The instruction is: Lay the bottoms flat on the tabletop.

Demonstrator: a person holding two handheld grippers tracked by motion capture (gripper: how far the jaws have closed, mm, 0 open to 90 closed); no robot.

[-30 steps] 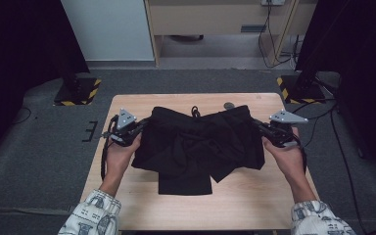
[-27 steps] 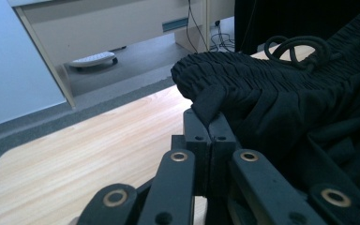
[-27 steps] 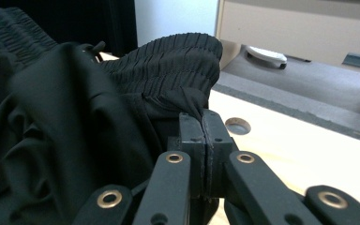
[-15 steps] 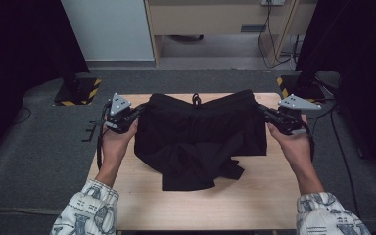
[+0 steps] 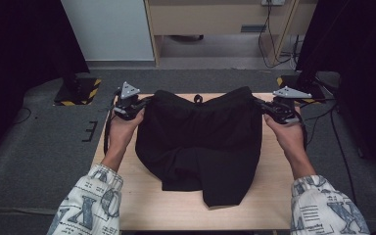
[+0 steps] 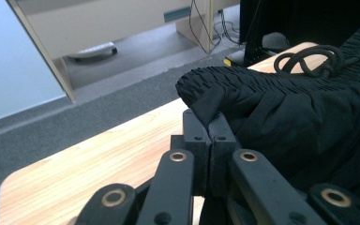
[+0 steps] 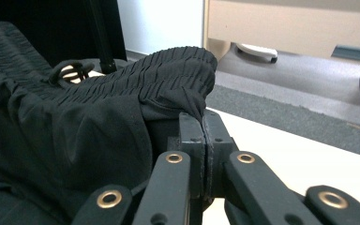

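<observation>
A pair of black fabric shorts with a gathered elastic waistband [image 5: 200, 132] lies spread across the pale wooden surface [image 5: 269, 191], waistband at the far edge, legs trailing near. The left tool [image 5: 144, 104] is clamped tight on the waistband's left corner; the right tool [image 5: 260, 104] is clamped tight on its right corner. A black drawstring [image 6: 311, 58] sits knotted mid-waistband.

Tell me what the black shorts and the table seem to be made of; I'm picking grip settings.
The black shorts look like thin, matte woven or knit fabric, possibly synthetic: they drape in soft folds, with a tightly ribbed elastic waistband and a cord drawstring. The table looks like pale wood or wood-look laminate; grain lines show.
</observation>
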